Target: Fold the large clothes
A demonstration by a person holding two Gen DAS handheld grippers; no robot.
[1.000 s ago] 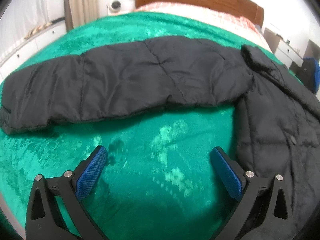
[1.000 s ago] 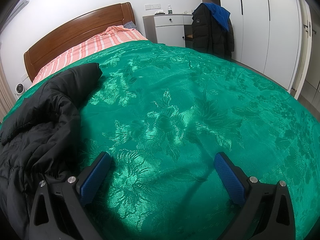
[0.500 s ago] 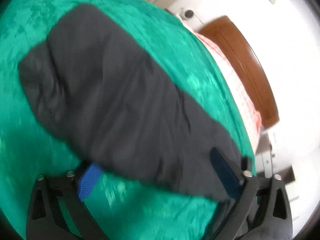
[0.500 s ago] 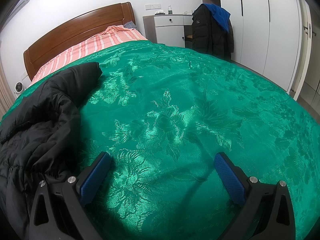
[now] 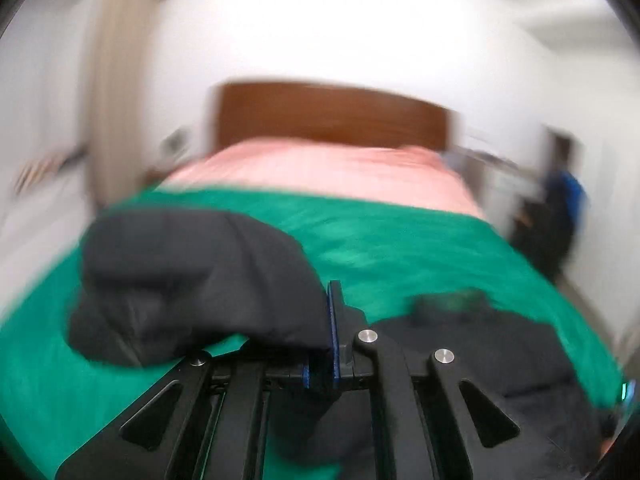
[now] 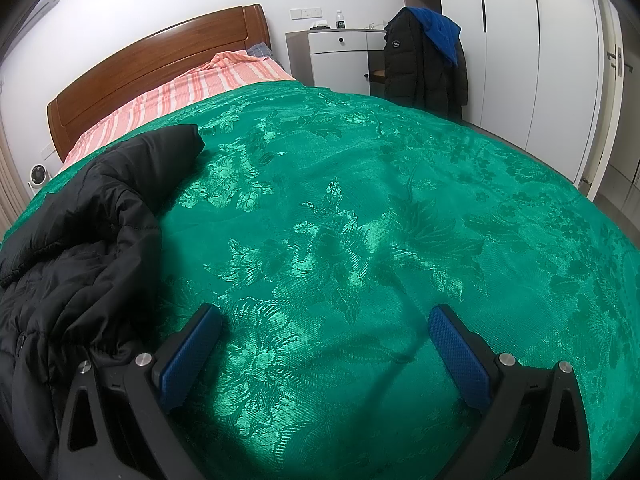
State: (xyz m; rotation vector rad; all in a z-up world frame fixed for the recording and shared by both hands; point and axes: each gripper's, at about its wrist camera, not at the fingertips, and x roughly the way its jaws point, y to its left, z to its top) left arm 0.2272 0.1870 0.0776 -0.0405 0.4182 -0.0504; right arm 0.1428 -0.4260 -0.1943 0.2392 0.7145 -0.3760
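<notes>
Left claw (image 5: 326, 344) is clamped tight on the sleeve (image 5: 192, 276) of the black puffer jacket (image 6: 72, 248), lifting it above the green bedspread (image 6: 360, 220). Right claw (image 6: 324, 352) hangs wide apart, nothing between its pads, jacket bunched at its left.

A bed (image 6: 160, 56) with a brown wooden headboard carries everything. A green bedspread (image 6: 360, 220) with a woven flower pattern covers most of it. Near the headboard a pink striped sheet (image 6: 192, 88) shows. A black padded jacket (image 6: 80, 240) lies on the bedspread at its left side.
</notes>
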